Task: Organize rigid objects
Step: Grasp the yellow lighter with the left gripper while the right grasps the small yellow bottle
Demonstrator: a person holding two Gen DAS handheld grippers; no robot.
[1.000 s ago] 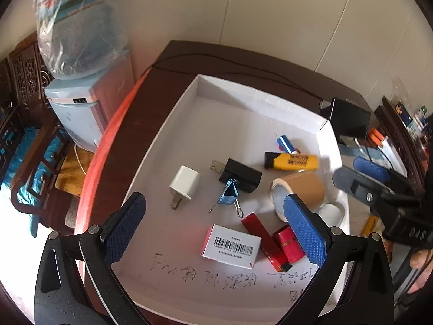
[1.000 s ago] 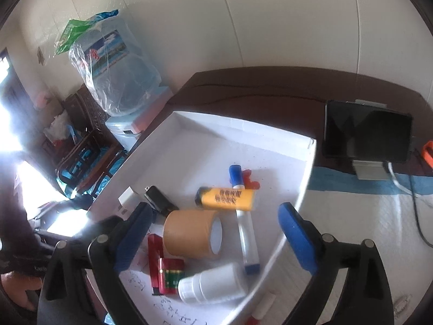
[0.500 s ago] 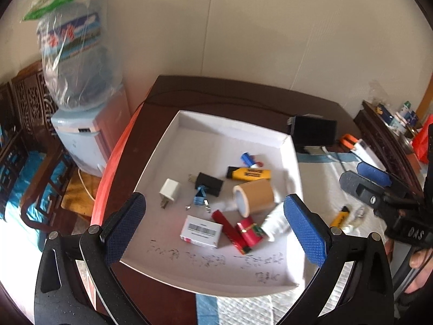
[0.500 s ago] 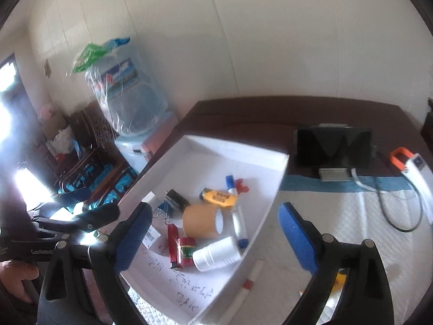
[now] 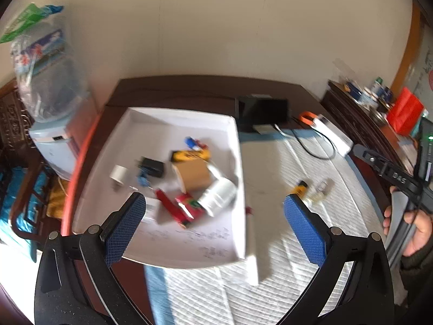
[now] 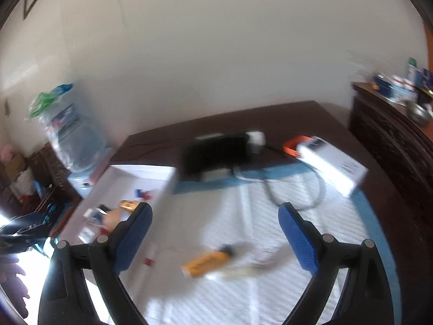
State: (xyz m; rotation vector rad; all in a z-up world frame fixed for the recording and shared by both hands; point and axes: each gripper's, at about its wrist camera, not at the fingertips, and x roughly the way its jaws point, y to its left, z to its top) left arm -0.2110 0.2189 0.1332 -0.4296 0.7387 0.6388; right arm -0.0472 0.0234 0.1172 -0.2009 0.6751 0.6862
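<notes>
yellow highlighter (image 6: 207, 264) lies between right tool (image 6: 213, 233) fingers.

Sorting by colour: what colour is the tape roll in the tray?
Brown tape roll, clearest in left wrist view.

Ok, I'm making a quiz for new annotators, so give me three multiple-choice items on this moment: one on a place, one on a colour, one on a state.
1. Where does the tape roll lie?
A in the white tray
B on the quilted mat
C on the water dispenser

2. What colour are the left gripper pads?
A red
B blue
C green

3. How is the right gripper?
A shut on a marker
B shut, empty
C open, empty

Key: A, it sits among the tray's items; B, both pads show blue; C, its fingers stand apart with nothing between.
</notes>
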